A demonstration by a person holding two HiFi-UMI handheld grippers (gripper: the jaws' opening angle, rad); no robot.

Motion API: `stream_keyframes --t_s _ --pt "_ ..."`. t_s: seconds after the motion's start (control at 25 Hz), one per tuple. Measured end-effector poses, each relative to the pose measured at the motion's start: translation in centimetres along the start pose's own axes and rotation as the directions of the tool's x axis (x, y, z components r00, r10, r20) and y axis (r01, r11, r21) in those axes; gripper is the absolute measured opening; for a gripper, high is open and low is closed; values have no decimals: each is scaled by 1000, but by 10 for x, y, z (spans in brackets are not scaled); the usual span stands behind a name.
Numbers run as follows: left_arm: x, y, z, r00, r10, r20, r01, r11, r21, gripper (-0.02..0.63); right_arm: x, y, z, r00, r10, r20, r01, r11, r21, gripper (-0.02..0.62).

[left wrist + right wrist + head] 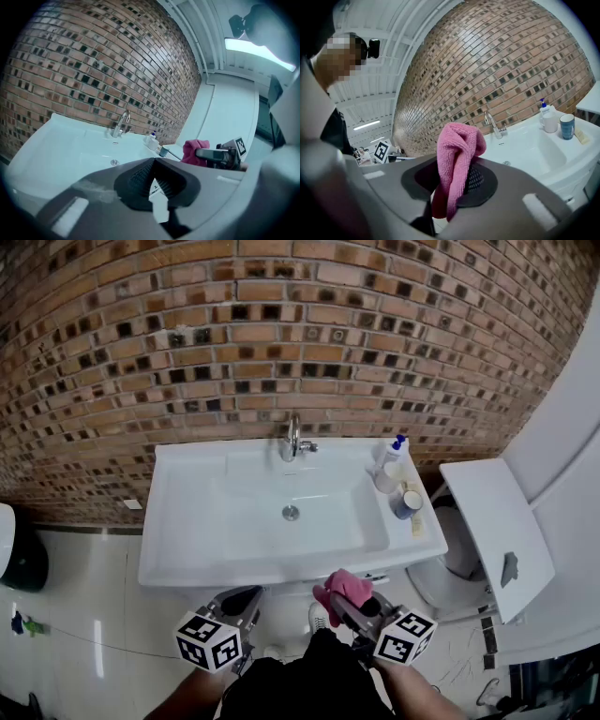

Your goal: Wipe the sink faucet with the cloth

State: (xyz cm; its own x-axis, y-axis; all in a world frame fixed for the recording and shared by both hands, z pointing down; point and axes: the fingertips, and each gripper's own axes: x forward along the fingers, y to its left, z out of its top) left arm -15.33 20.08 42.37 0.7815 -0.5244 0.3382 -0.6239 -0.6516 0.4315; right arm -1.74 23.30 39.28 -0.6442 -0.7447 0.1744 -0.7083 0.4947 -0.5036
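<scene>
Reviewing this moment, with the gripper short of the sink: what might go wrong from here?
1. The pink cloth sits bunched in the right gripper, pinched by a fold. It may slip out when it is pressed on the faucet.
2. A white bottle and a blue cup stand on the sink ledge to the right of the faucet. A wipe from that side might knock them over.
</scene>
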Motion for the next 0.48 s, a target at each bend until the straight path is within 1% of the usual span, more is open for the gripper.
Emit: stream_keyframes --t_s 0.2,0.48 --pt "17 14 7 1000 26 -1 -26 1000 -7 6 16 -23 20 1000 21 16 -21 1000 2 83" --pt "41 35 32 997 77 -9 -77 997 2 6 70 -64 57 996 87 17 -87 996 8 83"
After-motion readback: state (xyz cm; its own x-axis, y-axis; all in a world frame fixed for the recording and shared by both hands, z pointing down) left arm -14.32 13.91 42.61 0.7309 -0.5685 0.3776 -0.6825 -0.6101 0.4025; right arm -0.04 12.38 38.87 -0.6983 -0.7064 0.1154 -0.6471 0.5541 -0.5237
